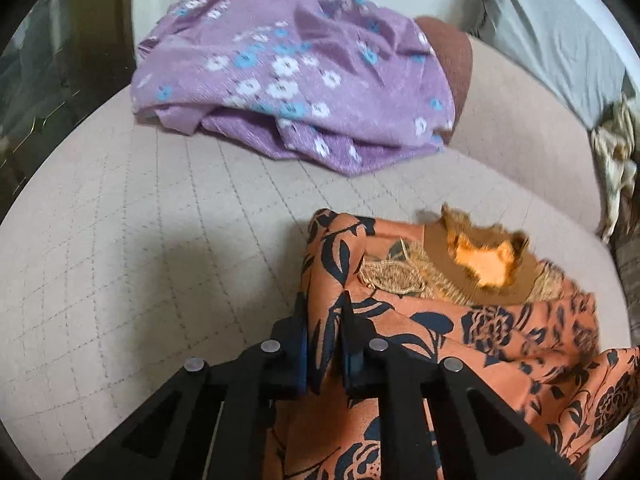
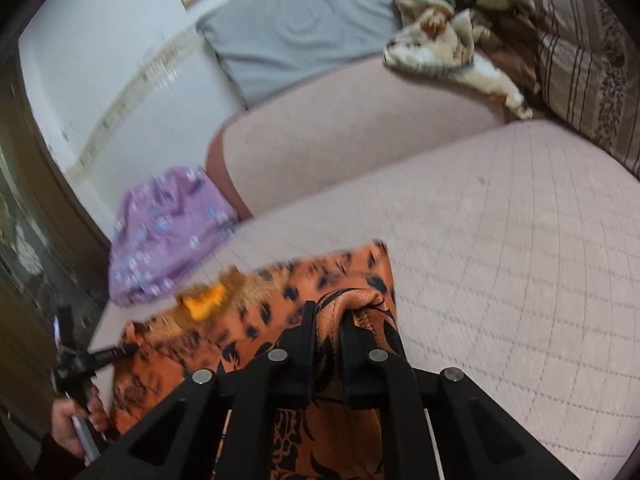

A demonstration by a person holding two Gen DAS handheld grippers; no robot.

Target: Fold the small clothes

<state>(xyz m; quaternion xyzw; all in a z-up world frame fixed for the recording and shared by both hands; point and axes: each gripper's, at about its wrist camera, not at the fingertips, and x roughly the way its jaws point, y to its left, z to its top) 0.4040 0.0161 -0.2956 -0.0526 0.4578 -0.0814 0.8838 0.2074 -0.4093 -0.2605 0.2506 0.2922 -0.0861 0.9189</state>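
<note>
An orange garment with dark navy flowers (image 1: 500, 332) lies on the beige quilted couch seat (image 1: 140, 248), its brown embroidered neckline (image 1: 400, 276) showing. My left gripper (image 1: 322, 304) is shut on a fold at the garment's left edge. In the right wrist view the same orange garment (image 2: 248, 320) is blurred, and my right gripper (image 2: 330, 312) is shut on a bunched fold of it. The left gripper (image 2: 120, 352) shows there at the lower left, held by a hand (image 2: 76, 420). A purple flowered garment (image 1: 288, 76) lies crumpled farther back on the seat.
A grey cushion (image 2: 300, 28) leans against the white wall behind the couch. A crumpled beige patterned cloth (image 2: 452, 28) and a striped pillow (image 2: 588, 64) lie at the far right. The couch's padded arm (image 2: 352, 136) rises behind the seat. Dark furniture (image 2: 24, 240) stands at the left.
</note>
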